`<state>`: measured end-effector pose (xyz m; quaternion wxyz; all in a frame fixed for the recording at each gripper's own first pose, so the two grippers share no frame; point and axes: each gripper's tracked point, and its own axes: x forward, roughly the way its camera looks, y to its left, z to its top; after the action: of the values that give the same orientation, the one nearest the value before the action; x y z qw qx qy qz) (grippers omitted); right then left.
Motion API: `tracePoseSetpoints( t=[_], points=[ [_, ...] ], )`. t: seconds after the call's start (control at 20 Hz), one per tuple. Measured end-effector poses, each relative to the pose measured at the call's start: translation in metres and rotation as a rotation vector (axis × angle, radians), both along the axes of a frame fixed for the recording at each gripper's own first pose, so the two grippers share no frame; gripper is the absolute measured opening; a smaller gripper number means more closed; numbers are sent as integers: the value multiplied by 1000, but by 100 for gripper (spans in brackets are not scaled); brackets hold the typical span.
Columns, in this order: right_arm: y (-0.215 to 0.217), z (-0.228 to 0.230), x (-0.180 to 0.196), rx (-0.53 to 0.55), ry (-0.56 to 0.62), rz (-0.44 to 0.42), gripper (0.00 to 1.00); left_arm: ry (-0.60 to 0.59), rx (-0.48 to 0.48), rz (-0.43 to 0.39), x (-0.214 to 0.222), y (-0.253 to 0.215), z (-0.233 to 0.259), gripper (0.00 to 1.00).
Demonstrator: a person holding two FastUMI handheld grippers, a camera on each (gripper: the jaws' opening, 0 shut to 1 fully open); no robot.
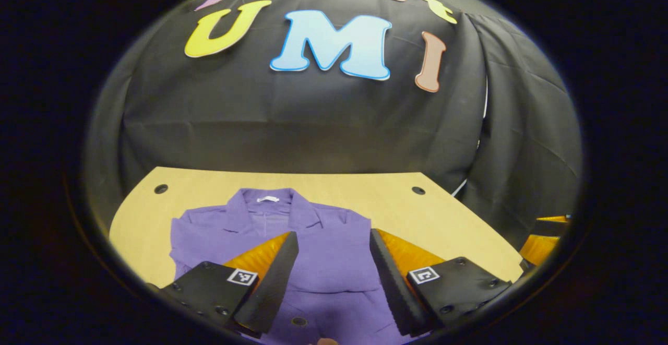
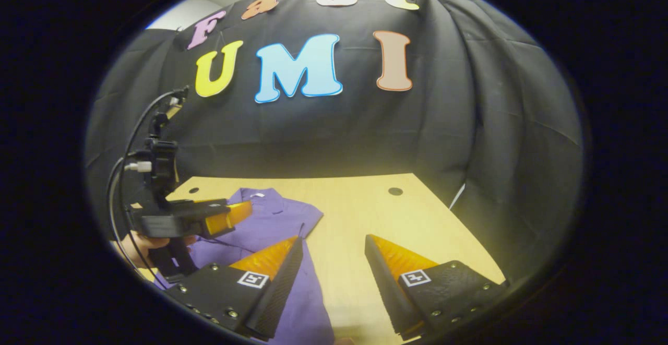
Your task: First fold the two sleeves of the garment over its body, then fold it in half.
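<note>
In the left gripper view the purple garment (image 1: 313, 240) lies flat on the pale wooden desk (image 1: 449, 214), filling the lower middle of the frame, its collar (image 1: 267, 201) toward the far edge by the black cloth wall (image 1: 313, 120) and its long axis running straight away from the camera. The left tongs (image 1: 334, 277) stand wide apart with nothing between them, hovering over the middle of the body — the front placket and a button (image 1: 299, 321) show between the two fingers at the bottom of the frame. Both sleeves appear already tucked in over the body, though the folds are hard to read here; if so, the half fold is what is left. In the right gripper view the right tongs (image 2: 331, 277) are equally wide and empty, and the garment (image 2: 276, 225) sits in the lower left of the frame, its right-hand edge passing just under the left finger while the other finger hangs over bare desk (image 2: 365, 204). The left tongs (image 2: 229, 217) show at the left of that frame, held by a hand (image 2: 143, 246) above the garment, cables trailing up from them. So the garment lies directly under the left tongs and off to one side of the right — the left hand is the nearer, and a fold in half would likely run along that long axis, hem toward collar.
</note>
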<state>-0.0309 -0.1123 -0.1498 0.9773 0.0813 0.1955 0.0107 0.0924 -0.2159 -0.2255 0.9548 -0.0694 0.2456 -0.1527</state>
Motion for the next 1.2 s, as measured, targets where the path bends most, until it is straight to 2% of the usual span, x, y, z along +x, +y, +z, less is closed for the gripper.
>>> tracePoseSetpoints(
  t=[0.05,0.2,0.45,0.5,0.55,1.2],
  points=[
    [2,-4,-3,3,8,-6,77,-5,-4,15,-6,11,5,92],
    [14,-15,-13,38,29,-6,77,-27,-6,68,-22,47,19,92],
    [22,-42,-33,-43,77,-25,77,-20,29,104,-64,104,15,93],
    [26,-46,-39,-49,92,-26,93,-18,43,108,-73,114,12,93],
    [31,-50,-46,-51,105,-22,98,-14,54,110,-84,125,10,93],
    [73,-83,-114,-101,197,-19,98,83,44,122,-222,224,-25,93]
  ],
)
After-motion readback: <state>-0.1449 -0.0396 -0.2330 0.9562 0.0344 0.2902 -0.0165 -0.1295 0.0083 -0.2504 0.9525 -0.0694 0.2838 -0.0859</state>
